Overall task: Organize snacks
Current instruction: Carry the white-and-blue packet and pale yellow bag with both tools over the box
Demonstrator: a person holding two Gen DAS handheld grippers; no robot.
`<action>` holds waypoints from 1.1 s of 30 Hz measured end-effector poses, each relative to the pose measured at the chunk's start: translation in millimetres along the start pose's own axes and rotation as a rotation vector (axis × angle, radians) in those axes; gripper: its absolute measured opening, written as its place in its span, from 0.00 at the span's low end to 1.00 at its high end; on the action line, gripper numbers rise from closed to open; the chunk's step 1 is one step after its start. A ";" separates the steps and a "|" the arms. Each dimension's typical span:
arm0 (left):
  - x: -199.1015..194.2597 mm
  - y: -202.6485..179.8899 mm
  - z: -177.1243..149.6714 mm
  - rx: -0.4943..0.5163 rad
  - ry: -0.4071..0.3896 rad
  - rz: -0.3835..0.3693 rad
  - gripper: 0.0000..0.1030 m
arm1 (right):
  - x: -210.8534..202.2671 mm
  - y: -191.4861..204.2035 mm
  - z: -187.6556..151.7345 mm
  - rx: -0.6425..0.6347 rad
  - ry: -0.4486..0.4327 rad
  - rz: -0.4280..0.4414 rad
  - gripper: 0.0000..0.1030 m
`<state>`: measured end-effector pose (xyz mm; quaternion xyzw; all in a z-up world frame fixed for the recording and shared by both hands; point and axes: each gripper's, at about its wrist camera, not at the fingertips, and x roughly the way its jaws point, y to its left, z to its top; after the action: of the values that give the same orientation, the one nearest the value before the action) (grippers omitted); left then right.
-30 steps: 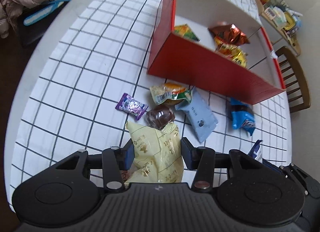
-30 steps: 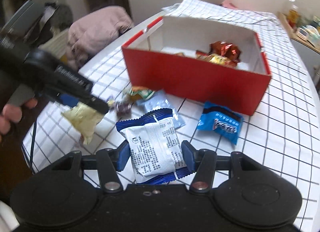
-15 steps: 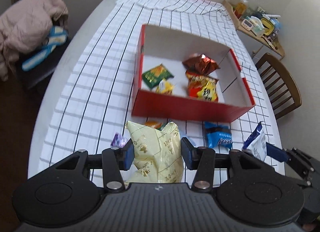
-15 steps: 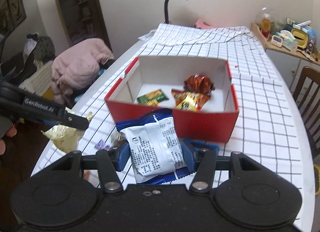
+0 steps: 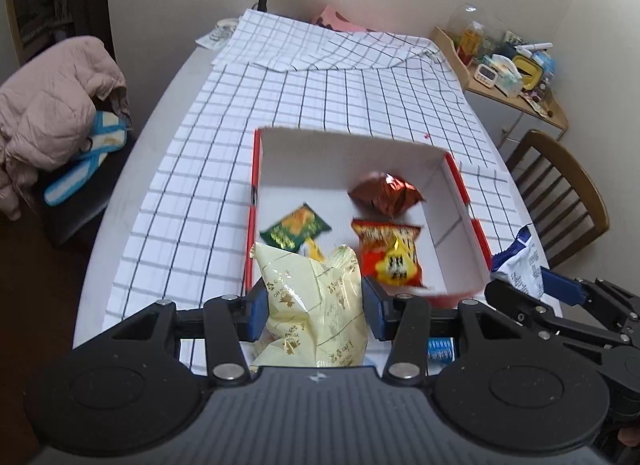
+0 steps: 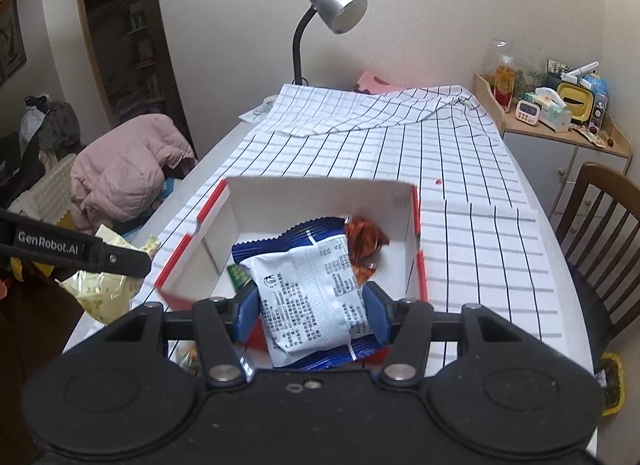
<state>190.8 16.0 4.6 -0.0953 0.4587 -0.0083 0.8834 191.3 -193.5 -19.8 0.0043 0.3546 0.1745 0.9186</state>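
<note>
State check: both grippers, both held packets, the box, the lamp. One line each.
left gripper: shut on the yellow packet
yellow packet: held off the table, near the box
right gripper: shut on the blue-and-white packet
blue-and-white packet: held off the table, in front of the box
red box: open, several snack packets inside
lamp: off

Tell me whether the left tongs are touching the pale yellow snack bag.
Touching. The left wrist view shows the left tongs with both blue pads pressed against the sides of the pale yellow snack bag.
</note>
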 end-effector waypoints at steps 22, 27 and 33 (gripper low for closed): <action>92.9 -15.3 75.8 0.008 0.053 0.070 0.46 | 100.7 -30.2 47.0 -0.063 0.107 -0.024 0.52; 120.6 -17.7 79.9 0.013 0.089 0.082 0.46 | 125.7 -33.4 45.5 -0.082 0.153 -0.020 0.52; 148.4 -20.4 81.0 0.014 0.142 0.107 0.46 | 151.8 -33.4 39.1 -0.107 0.213 -0.007 0.52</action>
<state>344.0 -6.2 -66.4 -0.0634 0.5244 0.0290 0.8486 331.9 -171.2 -93.6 -0.0645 0.4404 0.1896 0.8752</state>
